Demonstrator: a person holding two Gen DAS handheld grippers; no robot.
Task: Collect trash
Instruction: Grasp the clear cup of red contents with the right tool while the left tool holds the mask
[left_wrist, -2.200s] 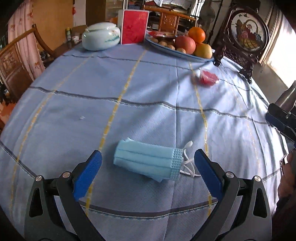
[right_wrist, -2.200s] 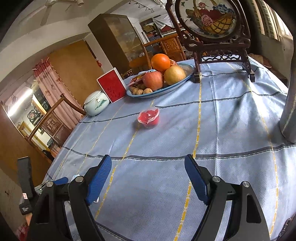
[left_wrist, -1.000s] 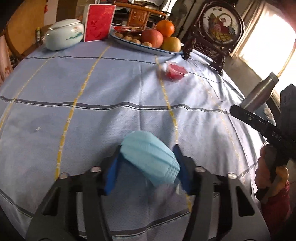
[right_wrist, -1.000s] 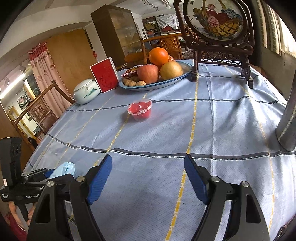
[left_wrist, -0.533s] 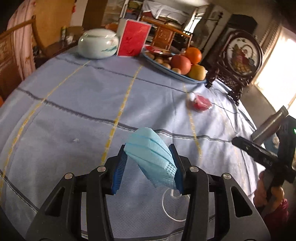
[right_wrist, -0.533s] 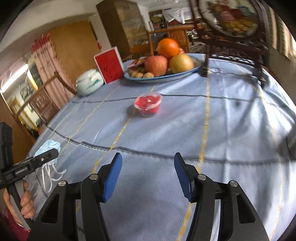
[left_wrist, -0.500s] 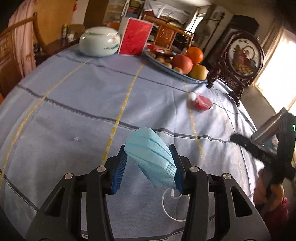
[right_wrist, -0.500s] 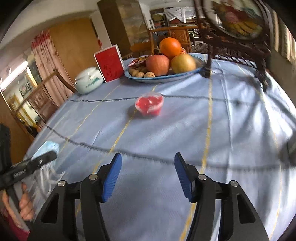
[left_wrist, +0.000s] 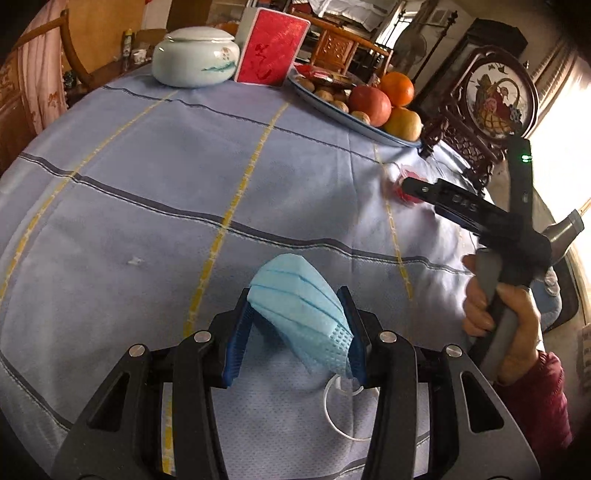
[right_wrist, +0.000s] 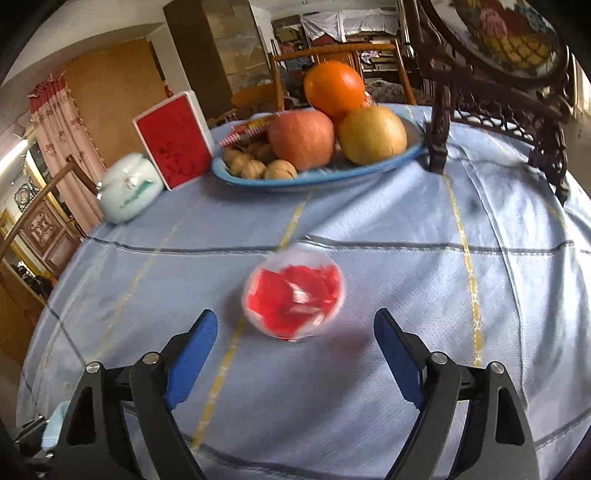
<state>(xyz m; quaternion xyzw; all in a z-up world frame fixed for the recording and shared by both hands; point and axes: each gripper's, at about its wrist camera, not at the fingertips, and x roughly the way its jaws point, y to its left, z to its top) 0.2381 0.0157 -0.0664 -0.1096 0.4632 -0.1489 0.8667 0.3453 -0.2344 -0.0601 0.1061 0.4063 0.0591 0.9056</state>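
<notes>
My left gripper (left_wrist: 295, 328) is shut on a folded light-blue face mask (left_wrist: 299, 310), held above the blue tablecloth (left_wrist: 147, 184); a white ear loop (left_wrist: 334, 410) dangles below it. In the right wrist view my right gripper (right_wrist: 295, 332) has its jaws opening wide, just short of a small clear cup with red wrapping inside (right_wrist: 293, 295); the cup sits on the cloth just beyond the fingertips, untouched. From the left wrist view, the right gripper (left_wrist: 417, 186) reaches over that cup (left_wrist: 406, 184), held by a hand in a dark red sleeve.
A blue plate of fruit and walnuts (right_wrist: 410, 157) stands behind the cup, with a red box (right_wrist: 173, 142) and a white lidded jar (right_wrist: 129, 188) to its left. A dark carved wooden stand (right_wrist: 491, 55) rises at the right. A metal bottle (left_wrist: 565, 225) is at the table's right edge.
My right gripper has moved forward to the red cup, which now lies just ahead of its wider jaws. The left gripper keeps hold of the mask and has rolled slightly.
</notes>
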